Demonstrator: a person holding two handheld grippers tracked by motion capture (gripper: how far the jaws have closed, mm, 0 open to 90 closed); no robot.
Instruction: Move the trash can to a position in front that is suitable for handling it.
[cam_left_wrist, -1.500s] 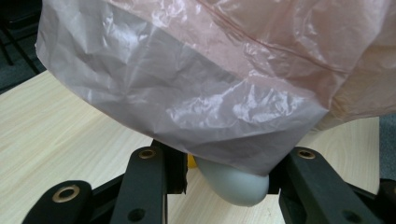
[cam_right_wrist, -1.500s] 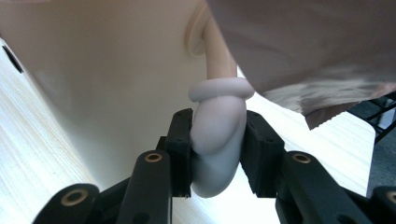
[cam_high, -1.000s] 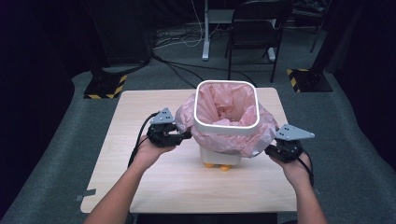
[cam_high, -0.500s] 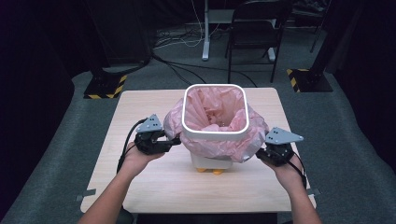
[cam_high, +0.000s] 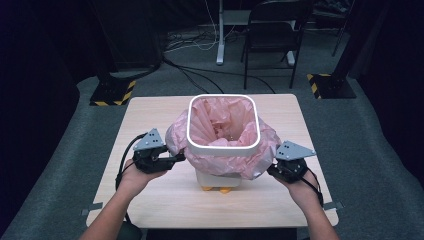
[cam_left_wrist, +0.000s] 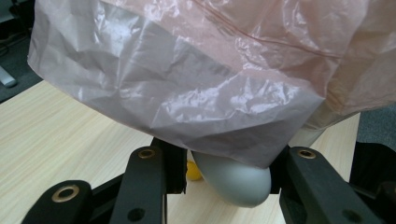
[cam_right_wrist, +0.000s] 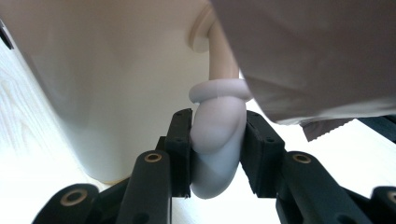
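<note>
A white square bin (cam_high: 223, 146) lined with a pink plastic bag (cam_high: 225, 120) stands over the middle of the wooden table (cam_high: 150, 115). The bag's edge hangs folded over the rim. My left gripper (cam_high: 181, 157) is at the bin's left side, shut on a grey rounded handle (cam_left_wrist: 233, 179) that sits under the overhanging bag (cam_left_wrist: 187, 84). My right gripper (cam_high: 270, 172) is at the bin's right side, shut on the white side handle (cam_right_wrist: 217, 135), and the bin wall (cam_right_wrist: 116, 70) is close behind it. I cannot tell whether the bin's yellow feet (cam_high: 216, 189) touch the table.
A dark folding chair (cam_high: 275, 35) and a white stand (cam_high: 220, 30) are on the grey floor beyond the table, with cables across it. Black-and-yellow striped bases (cam_high: 112, 92) sit at the far left and far right. Bare tabletop lies all around the bin.
Both hands and the bin between them have shifted to the left across the table. The grips on the two handles look the same.
</note>
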